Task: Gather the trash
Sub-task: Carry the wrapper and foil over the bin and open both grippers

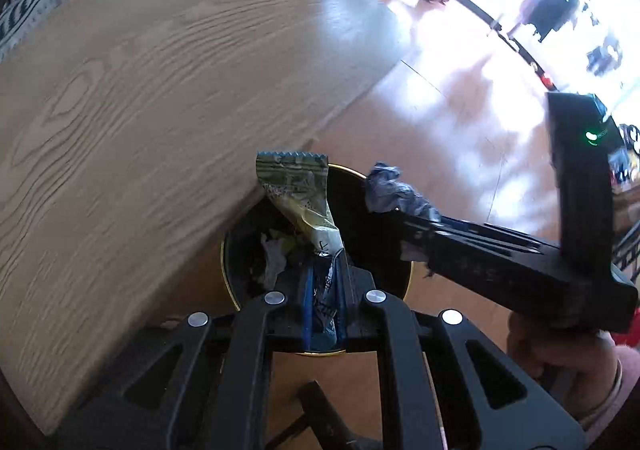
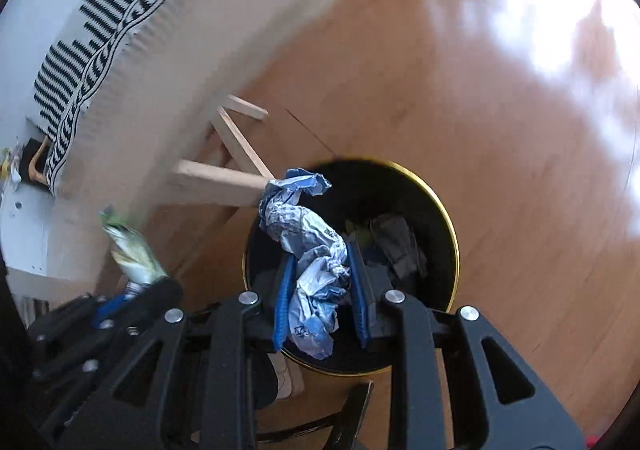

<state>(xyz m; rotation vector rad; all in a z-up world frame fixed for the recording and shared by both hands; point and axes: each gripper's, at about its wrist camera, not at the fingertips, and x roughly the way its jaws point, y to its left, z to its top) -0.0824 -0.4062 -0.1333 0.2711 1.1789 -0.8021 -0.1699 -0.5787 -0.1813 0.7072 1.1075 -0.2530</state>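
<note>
My left gripper point(image 1: 324, 274) is shut on a green and yellow snack wrapper point(image 1: 298, 189) that sticks up past its tips. Below it is a black bin with a gold rim point(image 1: 230, 286), partly tucked under the table edge. My right gripper point(image 2: 320, 270) is shut on a crumpled blue and white wrapper point(image 2: 304, 226), directly over the bin's rim point(image 2: 440, 201) and opening. Several dark and pale scraps point(image 2: 396, 246) lie inside the bin. In the left wrist view the right gripper point(image 1: 400, 217) reaches in from the right with the blue wrapper point(image 1: 386, 187). In the right wrist view the left gripper point(image 2: 156, 282) and its green wrapper point(image 2: 132, 246) are at the lower left.
A light wood-grain table point(image 1: 140, 89) fills the left side, and its pale wooden leg point(image 2: 216, 177) stands beside the bin. A black and white striped cloth point(image 2: 80, 61) lies beyond the table. Shiny wooden floor point(image 2: 480, 89) spreads to the right. A hand point(image 1: 560, 354) holds the right gripper.
</note>
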